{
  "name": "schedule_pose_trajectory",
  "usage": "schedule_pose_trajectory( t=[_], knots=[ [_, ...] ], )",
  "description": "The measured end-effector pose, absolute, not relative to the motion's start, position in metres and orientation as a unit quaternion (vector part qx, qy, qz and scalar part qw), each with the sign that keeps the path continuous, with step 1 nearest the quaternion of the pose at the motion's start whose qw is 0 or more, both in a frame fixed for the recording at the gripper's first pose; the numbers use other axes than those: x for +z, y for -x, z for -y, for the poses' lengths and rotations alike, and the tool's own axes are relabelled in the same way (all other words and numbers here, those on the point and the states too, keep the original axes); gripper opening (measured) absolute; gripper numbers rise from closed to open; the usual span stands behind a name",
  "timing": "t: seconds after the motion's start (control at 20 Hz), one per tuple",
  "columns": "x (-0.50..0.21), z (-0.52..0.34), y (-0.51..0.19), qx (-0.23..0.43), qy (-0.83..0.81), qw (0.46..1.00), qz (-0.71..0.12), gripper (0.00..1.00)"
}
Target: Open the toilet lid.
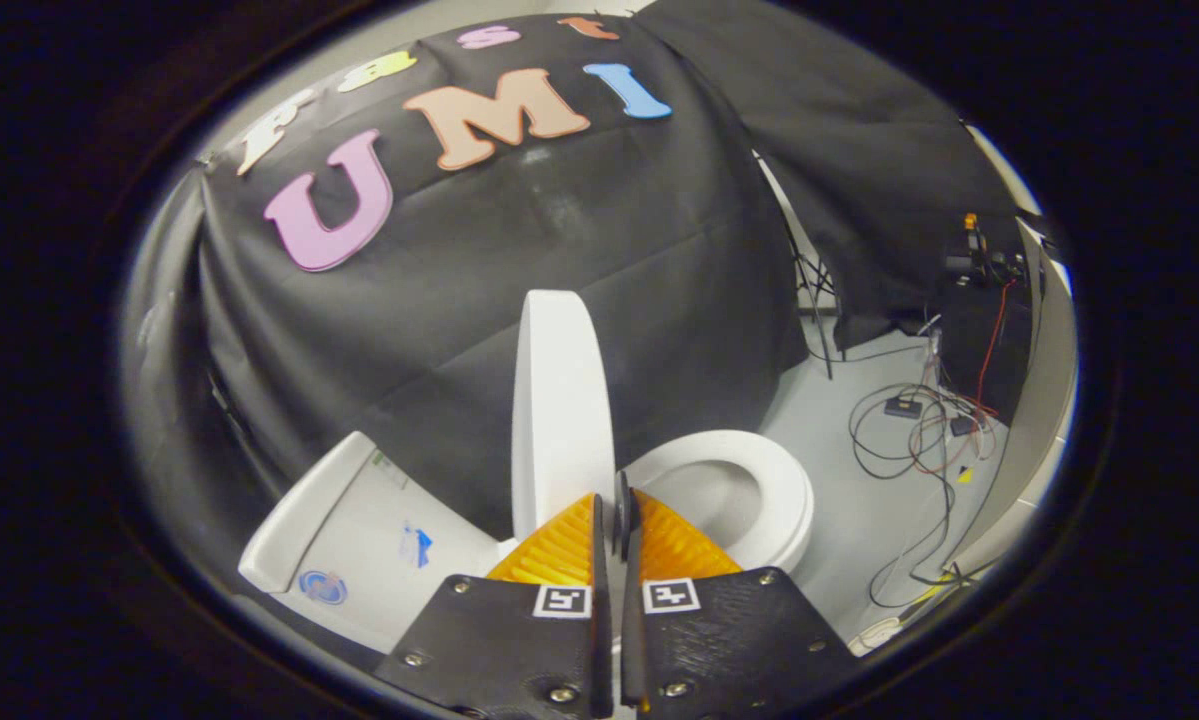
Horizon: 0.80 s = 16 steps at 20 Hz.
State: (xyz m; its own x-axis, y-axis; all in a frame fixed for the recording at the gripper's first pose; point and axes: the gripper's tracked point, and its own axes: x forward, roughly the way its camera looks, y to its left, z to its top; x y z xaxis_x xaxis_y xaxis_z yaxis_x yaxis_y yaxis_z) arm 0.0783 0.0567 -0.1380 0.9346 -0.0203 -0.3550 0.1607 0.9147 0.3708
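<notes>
The toilet lid [559, 400] stands straight up. It is white and we see it almost from the side, so it looks like a tall, thin oval. Its bottom end sits at the hinge, right ahead of the fingers of the hand-held gripper [614, 520].

The two fingers are pressed close together, with just a thin dark slit between them. Nothing can be seen pinched in that slit. The fingertips sit just beside the lower edge of the lid, but I cannot tell if they touch it.

To the right of the lid lies the toilet seat [749, 480]. It is a white ring, and it lies flat on the bowl. You can look down into the open bowl through the ring.

To the left of the lid is the toilet tank [359, 540]. It is white too, with a small blue sticker [417, 545] on its top and a round blue mark [322, 587] near its front edge.

The toilet stands on a pale grey floor [839, 450]. Behind it hangs a black cloth wall [579, 240]. Far off to the right, thin cables [909, 440] lie in loops on the floor near the wall. Some are black and some are red. A dark stand with gear [979, 300] is there as well.
</notes>
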Motion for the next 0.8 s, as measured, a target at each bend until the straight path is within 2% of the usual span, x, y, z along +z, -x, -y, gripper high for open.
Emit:
schedule_pose_trajectory(
  t=[0.8],
  knots=[
    [-0.1, -0.198, -0.052, 0.071, -0.043, 0.988, -0.134, 0.05]
  ],
)
